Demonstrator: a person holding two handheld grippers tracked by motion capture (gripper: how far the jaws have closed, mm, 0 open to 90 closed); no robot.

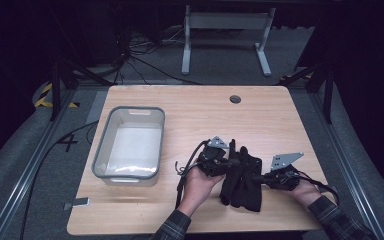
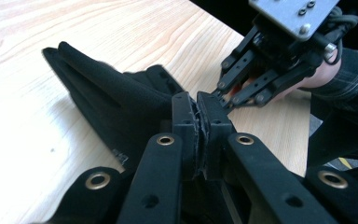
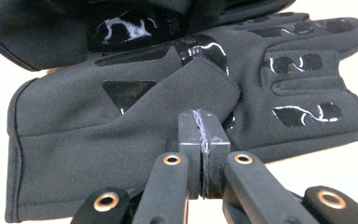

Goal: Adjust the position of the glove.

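Black gloves (image 1: 241, 175) of matte fabric with glossy grip patches are lying bunched on the wooden counter (image 1: 190, 107). Left gripper (image 2: 199, 114) and right gripper (image 3: 203, 128) are both pinching glove fabric, jaws pressed together. A translucent grey bin (image 1: 130, 145) is sitting well apart.

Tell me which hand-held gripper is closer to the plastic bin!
The left hand-held gripper, at the gloves' left edge. It is on the clear bin's side of the table; the right hand-held gripper is beyond the gloves.
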